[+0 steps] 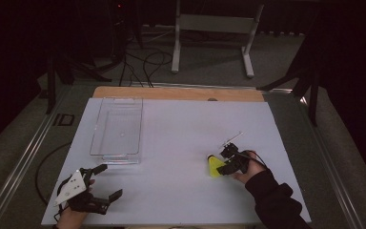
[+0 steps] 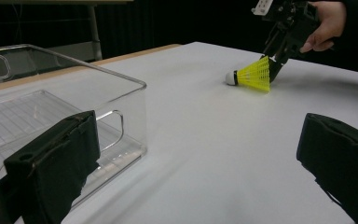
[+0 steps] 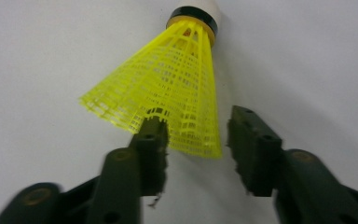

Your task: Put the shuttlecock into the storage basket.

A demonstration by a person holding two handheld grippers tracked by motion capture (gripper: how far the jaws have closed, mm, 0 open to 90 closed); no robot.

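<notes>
Left tool [image 2: 200, 163]: two black jaws spread wide apart, nothing between them.
Clear bin [image 2: 126, 100]: on the bench, just beside the left jaw.
Shuttlecock [image 2: 251, 74]: yellow, lying on the white bench [image 2: 205, 121], cork toward the bin.
Right tool [image 2: 276, 65]: held by a hand [image 2: 324, 25], tips at the shuttlecock's skirt.

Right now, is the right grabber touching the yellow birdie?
Cannot tell. In the right gripper view the right gripper is open around the shuttlecock's skirt rim; one jaw overlaps the mesh, but no view plainly shows contact or a gap.
</notes>
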